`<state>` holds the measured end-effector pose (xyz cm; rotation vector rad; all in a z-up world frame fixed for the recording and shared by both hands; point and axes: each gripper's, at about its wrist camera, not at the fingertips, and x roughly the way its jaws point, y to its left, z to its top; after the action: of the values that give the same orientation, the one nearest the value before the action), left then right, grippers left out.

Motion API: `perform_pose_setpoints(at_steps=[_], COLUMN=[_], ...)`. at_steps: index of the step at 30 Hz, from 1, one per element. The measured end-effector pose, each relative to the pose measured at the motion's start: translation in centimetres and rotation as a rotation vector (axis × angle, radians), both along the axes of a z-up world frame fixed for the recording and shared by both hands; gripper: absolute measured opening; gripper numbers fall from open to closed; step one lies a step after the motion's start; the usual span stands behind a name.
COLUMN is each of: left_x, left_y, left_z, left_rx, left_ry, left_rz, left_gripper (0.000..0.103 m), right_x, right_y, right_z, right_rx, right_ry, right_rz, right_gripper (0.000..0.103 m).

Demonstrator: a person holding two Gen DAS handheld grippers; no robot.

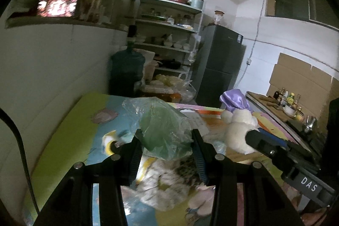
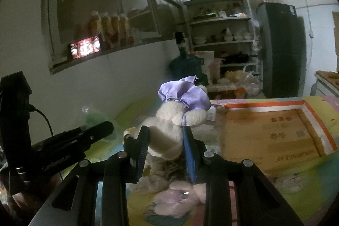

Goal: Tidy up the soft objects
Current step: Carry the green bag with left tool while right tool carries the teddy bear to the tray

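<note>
1. Left gripper (image 1: 167,147): clamped on a green item in a clear plastic bag (image 1: 163,130), raised above the patterned desk (image 1: 70,130).
2. Right gripper (image 2: 165,141): closed around the body of a white plush toy (image 2: 169,126) with purple bonnet (image 2: 184,94); head projecting beyond the fingertips.
3. Beyond and right of the right gripper: open cardboard box (image 2: 275,130), probable destination.
4. Risks: slippery bag film sliding out of the pads; plush sagging and snagging on the box rim; collision between the closely spaced grippers.

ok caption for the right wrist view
Right gripper holding a white plush toy in a purple bonnet above the colourful mat.
</note>
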<state>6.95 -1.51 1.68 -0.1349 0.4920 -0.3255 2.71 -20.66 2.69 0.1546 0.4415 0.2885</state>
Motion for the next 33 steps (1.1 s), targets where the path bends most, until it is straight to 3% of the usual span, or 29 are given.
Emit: perform_pose_setpoints(at_steps=[20, 33], left_x=[3.2, 6.0], left_y=[-11.9, -19.3], left_z=[0.8, -1.4], left_rx=[0.015, 0.034], left_ry=[0.019, 0.077], left_rz=[-0.166, -0.249], left_gripper=[0.044, 0.044], right_x=[-0.3, 0.7], right_y=[-10.0, -17.1], right_z=[0.0, -2.4], right_rx=[0.042, 0.071], right_ry=[0.006, 0.065], right_rz=[-0.155, -0.258], right_gripper=[0.033, 0.033])
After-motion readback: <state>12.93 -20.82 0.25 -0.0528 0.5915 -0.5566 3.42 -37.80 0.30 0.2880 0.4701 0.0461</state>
